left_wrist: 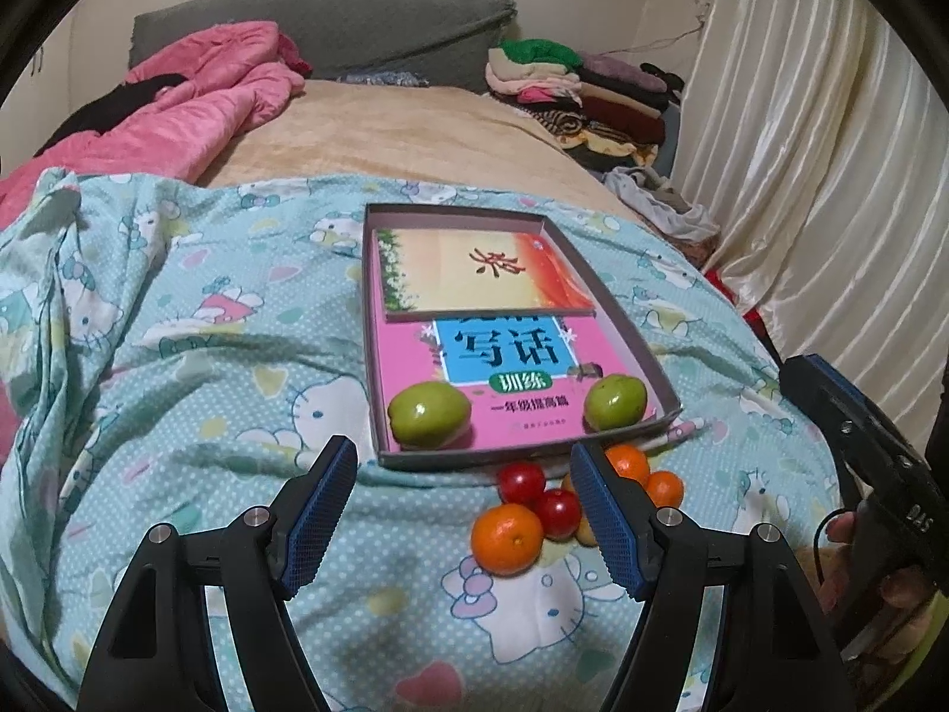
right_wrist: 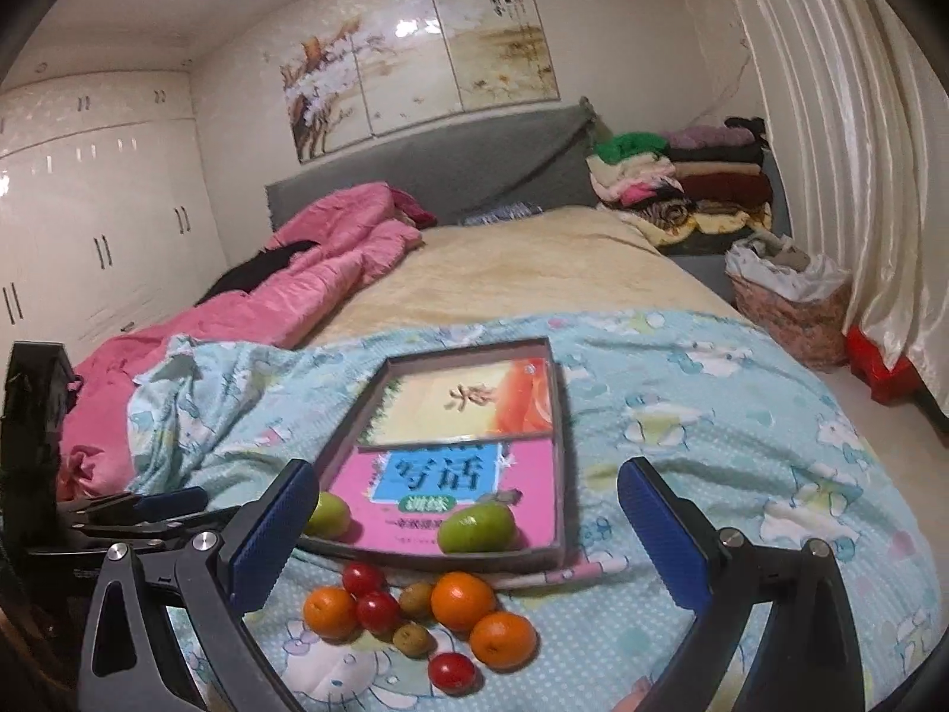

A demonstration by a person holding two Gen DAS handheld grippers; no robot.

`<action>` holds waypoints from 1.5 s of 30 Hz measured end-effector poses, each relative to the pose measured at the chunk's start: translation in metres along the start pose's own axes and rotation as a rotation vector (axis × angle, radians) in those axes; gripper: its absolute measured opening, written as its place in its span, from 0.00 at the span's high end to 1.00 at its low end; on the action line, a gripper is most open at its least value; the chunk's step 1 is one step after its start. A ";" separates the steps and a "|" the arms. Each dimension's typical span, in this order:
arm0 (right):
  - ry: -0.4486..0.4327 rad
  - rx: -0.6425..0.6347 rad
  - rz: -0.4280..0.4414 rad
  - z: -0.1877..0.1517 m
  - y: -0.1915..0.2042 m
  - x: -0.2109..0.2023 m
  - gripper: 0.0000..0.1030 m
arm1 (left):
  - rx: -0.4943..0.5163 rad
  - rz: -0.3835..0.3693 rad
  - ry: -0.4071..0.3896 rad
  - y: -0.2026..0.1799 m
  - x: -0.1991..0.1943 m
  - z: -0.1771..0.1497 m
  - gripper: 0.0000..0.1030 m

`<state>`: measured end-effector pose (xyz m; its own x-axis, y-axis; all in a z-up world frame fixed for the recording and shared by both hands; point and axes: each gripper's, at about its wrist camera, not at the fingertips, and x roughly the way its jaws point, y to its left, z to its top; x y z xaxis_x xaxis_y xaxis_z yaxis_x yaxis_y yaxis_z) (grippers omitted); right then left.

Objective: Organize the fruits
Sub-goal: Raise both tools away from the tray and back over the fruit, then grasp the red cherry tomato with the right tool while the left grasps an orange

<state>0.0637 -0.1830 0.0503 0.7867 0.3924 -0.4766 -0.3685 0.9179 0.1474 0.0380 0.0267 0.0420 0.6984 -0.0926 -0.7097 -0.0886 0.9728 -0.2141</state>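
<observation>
Sorting stands at an early stage, by my reading: two green fruits (left_wrist: pixel 429 415) (left_wrist: pixel 614 402) sit at the near corners of the tray (left_wrist: pixel 637 350), while the pile (right_wrist: pixel 415 623) of oranges, red tomatoes and small brownish fruits lies on the quilt (left_wrist: pixel 178 391) just outside the near rim.

Left gripper (left_wrist: pixel 462 510): fingers apart, nothing between the pads, hovering over the pile's left part. Right gripper (right_wrist: pixel 468 528): fingers also apart and empty, aimed across the pile towards the tray.

Likely next move: pick one piece from the pile and set it in the tray.
- Start at the pile's edge; the nearest orange (left_wrist: pixel 507 539) lies clear on one side (the rest touch one another and may roll).
- Close across the widest part, gently; the tomatoes look soft.
- The quilt gives under pressure, so come down from above, not scooping.
- Lift over the rim; place beside like fruit.

Writing: the pink book (left_wrist: pixel 516 380) in the tray shows large characters 写话, a green badge 训练, and a smaller line, roughly 一年级提高篇. The upper book (left_wrist: pixel 474 273) bears one brush character (not legible). The right gripper's body in the left view shows white lettering, unclear.
</observation>
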 end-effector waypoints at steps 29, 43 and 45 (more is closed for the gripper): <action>0.325 -0.027 -0.080 -0.054 0.018 0.035 0.01 | 0.021 -0.036 0.141 -0.009 0.030 -0.024 0.26; 0.431 -0.028 -0.114 -0.073 0.014 0.048 0.12 | 0.029 -0.034 0.210 -0.012 0.048 -0.031 0.26; 0.441 -0.032 -0.107 -0.074 0.015 0.050 0.16 | 0.029 -0.032 0.215 -0.011 0.049 -0.031 0.27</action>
<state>0.0607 -0.1544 -0.0359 0.5374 0.2262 -0.8125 -0.3169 0.9469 0.0539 0.0510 0.0046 -0.0111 0.5327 -0.1640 -0.8303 -0.0455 0.9741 -0.2216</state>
